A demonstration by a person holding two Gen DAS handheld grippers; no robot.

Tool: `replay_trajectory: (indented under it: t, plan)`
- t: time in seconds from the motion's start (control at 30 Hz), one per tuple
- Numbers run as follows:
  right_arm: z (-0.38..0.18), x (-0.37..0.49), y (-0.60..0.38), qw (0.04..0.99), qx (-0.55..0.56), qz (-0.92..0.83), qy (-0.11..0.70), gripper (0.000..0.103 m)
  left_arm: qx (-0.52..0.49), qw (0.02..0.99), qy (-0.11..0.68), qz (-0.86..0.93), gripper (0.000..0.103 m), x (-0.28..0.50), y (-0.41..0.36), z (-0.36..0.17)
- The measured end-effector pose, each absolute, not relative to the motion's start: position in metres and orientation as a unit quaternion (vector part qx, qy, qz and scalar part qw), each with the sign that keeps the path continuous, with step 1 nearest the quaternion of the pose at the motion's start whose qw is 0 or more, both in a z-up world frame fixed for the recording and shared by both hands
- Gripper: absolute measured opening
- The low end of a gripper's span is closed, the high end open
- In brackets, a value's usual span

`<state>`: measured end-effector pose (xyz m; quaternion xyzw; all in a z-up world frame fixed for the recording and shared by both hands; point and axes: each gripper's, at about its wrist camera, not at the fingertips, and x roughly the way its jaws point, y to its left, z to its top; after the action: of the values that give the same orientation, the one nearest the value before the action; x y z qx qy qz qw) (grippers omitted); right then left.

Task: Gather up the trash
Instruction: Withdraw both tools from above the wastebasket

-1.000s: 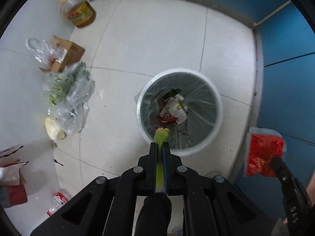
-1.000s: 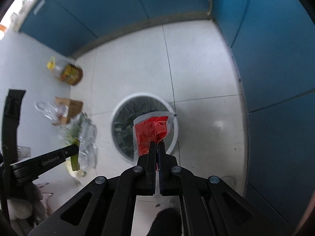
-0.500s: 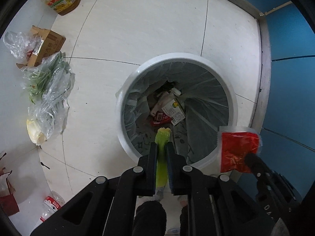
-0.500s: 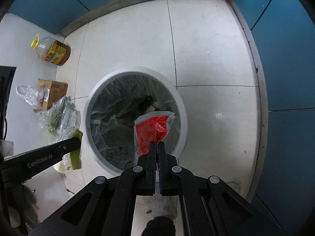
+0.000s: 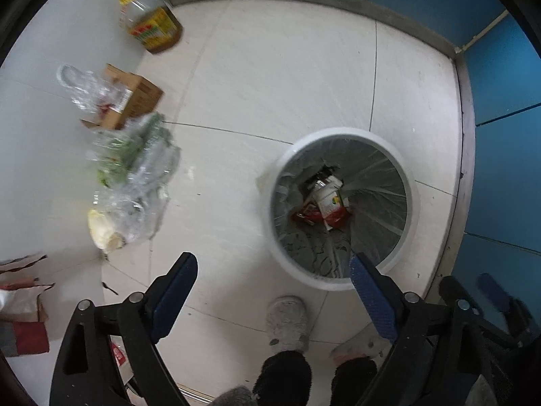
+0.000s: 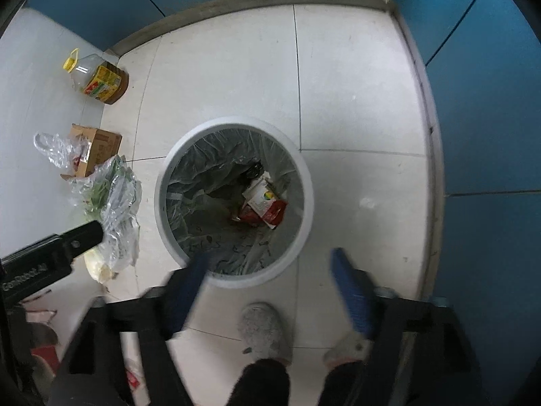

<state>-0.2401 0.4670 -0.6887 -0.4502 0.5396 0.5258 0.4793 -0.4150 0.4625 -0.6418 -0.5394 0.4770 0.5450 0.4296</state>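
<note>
A white round trash bin (image 5: pixel 410 203) with a clear liner stands on the tiled floor; it also shows in the right wrist view (image 6: pixel 233 128). Red and white wrappers (image 5: pixel 326 208) lie at its bottom, also seen in the right wrist view (image 6: pixel 267 208). My left gripper (image 5: pixel 272 270) is open and empty, held above the floor at the bin's near rim. My right gripper (image 6: pixel 268 262) is open and empty above the bin's near rim. The green stalk is not visible.
Along the left wall lie crumpled clear plastic bags with greens (image 5: pixel 135 169), a cardboard box (image 5: pixel 135 96) and an oil bottle (image 5: pixel 148 23). Paper bags (image 5: pixel 20 301) sit at the lower left. The person's slippers (image 5: pixel 287 321) stand just before the bin. Blue walls enclose the corner.
Both grippers opened and let go: the green stalk left the left gripper and the red packet left the right one. Both grippers pulled back higher above the bin.
</note>
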Motion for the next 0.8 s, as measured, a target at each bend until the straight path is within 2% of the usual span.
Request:
replay_trajectory:
  t: [0.07,0.2,0.37,0.4,0.43,0.8]
  plan:
    - [-0.667,-0.241,0.463,0.488,-0.456,0.528,0.524,0.090,-0.531,0.429,0.475,0.555,0.092,-0.419,0.453,-0.620]
    - [-0.618,-0.242,0.452,0.496,-0.458,0.539,0.504,0.101,-0.519,0.431,0.465,0.573,0.092,-0.427,0.436,-0.573]
    - [-0.550,-0.245,0.437,0.502,-0.462,0.547,0.485,0.102,-0.491,0.447,0.443,0.602,0.093,-0.432,0.412,-0.501]
    - [-0.533,-0.246,0.432,0.503,-0.460,0.551,0.482,0.102,-0.486,0.450,0.441,0.606,0.101,-0.432,0.409,-0.489]
    - [-0.515,-0.246,0.428,0.507,-0.459,0.553,0.476,0.102,-0.483,0.455,0.438,0.606,0.103,-0.432,0.406,-0.475]
    - [-0.350,-0.239,0.376,0.520,-0.428,0.582,0.457,0.103,-0.455,0.503,0.417,0.605,0.103,-0.420,0.370,-0.340]
